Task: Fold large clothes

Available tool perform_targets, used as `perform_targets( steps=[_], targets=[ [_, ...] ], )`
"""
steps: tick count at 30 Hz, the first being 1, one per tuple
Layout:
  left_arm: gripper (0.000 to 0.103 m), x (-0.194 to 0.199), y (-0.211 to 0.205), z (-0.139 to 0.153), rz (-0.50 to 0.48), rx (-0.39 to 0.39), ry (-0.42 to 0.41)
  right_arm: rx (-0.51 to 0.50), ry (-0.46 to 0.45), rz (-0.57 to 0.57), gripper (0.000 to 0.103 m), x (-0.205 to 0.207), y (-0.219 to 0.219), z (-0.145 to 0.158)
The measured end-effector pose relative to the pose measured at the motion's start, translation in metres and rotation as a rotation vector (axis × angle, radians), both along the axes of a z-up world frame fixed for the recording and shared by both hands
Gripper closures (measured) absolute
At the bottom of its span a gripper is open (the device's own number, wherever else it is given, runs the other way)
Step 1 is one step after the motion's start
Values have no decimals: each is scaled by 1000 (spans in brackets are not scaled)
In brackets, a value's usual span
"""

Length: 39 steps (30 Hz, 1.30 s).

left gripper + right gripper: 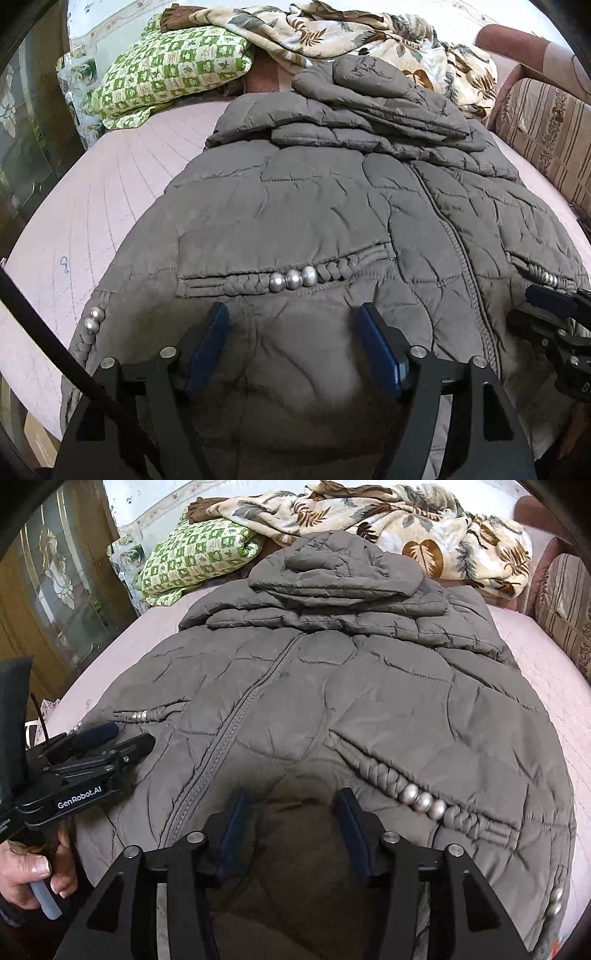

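A: While the grey quilted coat (295, 221) lies zipped, front up, on the pink bed (110, 206), the left wrist view shows its hood and sleeves already laid over the chest; the left gripper (291, 347) hangs open-jawed above the hem, gripping nothing.

B: In the right wrist view the right gripper (291, 830) gapes empty too. The bottom-up fold looks undone. The green pillow (192, 557) and leaf blanket (406, 528) crowd the far end.
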<state>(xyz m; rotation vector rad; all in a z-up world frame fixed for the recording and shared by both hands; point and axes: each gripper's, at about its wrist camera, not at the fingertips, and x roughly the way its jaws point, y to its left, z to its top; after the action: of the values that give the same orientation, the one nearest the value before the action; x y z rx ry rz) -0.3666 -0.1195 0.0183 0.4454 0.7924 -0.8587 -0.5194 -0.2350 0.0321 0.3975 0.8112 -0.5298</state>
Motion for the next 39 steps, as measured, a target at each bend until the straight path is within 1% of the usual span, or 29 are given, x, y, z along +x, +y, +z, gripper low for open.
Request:
perform_targets(
  steps=[2,4,11,14,19,21,23,25,27,29,31,32,34,36,37,39],
  targets=[
    [29,-1,2,-1,-3,-2,-3,4,-9,-3,41,-2,2,-1],
    [27,-4,4,-2,-10,4,-21,-1,-9,1,39,-3,5,-1],
    [21,-12,16,-7,-1,-4,-56,-45,-11,8,37,-12,19,-5],
    [19,-15,22,-10,1,-25,-65,-48,-19,16,35,-16,21,-7],
    [17,-15,28,-13,11,-58,-60,-36,-39,38,29,-19,23,-8],
    [16,-14,29,-13,15,-67,-47,-37,-46,40,28,-21,25,-9],
    [16,-12,30,-13,14,-71,-32,-32,-73,38,28,-26,25,-10],
    [14,-11,32,-14,7,-92,-17,-23,-113,24,28,-33,25,-11],
    [14,-15,35,-15,-7,-105,-41,-29,-136,15,28,-36,28,-12],
    [14,-21,36,-13,-25,-87,-69,-48,-131,21,28,-36,31,-12],
    [14,-23,41,-6,-37,-74,-53,-61,-121,38,28,-37,34,-7],
    [14,-22,45,-2,-38,-81,-40,-45,-133,44,28,-41,34,-3],
    [14,-20,61,9,-26,-120,-5,-5,-173,56,28,-54,33,6],
    [14,-13,80,20,-9,-162,48,36,-252,35,28,-80,31,17],
    [14,-7,89,25,2,-172,76,51,-273,17,28,-91,29,19],
    [14,9,108,34,54,-167,100,62,-304,-37,28,-115,23,25]
  ],
)
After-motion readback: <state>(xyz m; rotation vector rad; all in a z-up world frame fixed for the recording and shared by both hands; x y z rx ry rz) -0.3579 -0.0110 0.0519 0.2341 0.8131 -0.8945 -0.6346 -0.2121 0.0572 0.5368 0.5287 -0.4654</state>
